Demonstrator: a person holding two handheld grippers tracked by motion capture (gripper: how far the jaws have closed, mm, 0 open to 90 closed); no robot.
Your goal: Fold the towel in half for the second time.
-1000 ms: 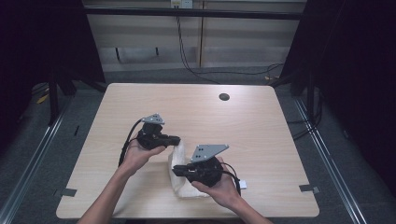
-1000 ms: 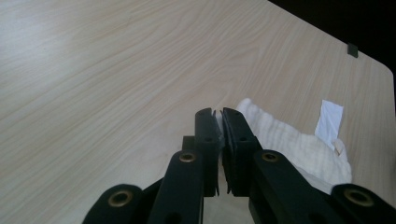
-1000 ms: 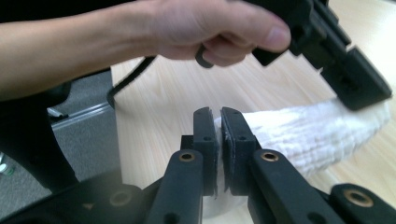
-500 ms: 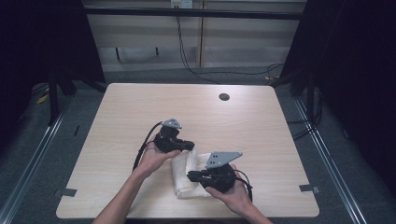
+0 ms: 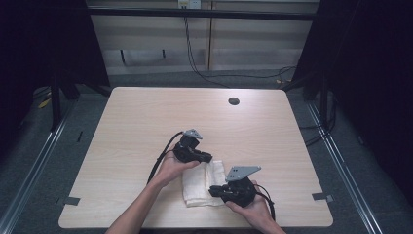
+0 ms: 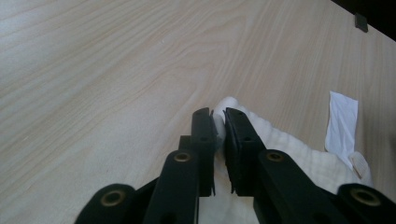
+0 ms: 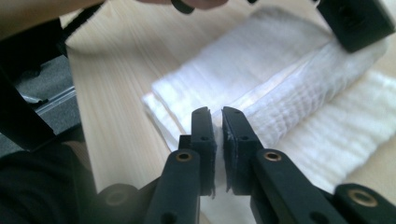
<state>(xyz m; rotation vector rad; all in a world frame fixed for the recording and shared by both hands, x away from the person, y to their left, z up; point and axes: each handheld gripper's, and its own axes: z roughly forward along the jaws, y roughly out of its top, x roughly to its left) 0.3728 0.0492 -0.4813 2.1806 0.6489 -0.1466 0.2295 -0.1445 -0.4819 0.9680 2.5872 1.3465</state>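
Pinching the white towel [image 5: 200,183]: left hand-held gripper [image 6: 218,125] clamps its far corner, right hand-held gripper [image 7: 215,122] clamps its near edge; towel lies folded on the surface [image 5: 136,122], near its front edge.

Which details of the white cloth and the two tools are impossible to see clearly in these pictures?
- High view: how many layers the white cloth has; too small, partly under the hands.
- Left gripper view: the cloth's near part; the left tool covers it, and the bottom edge cuts it off.
- Right gripper view: the cloth's far end; blurred, cut by the top edge.
- Right gripper view: how much cloth the right tool pinches; its jaws hide it.
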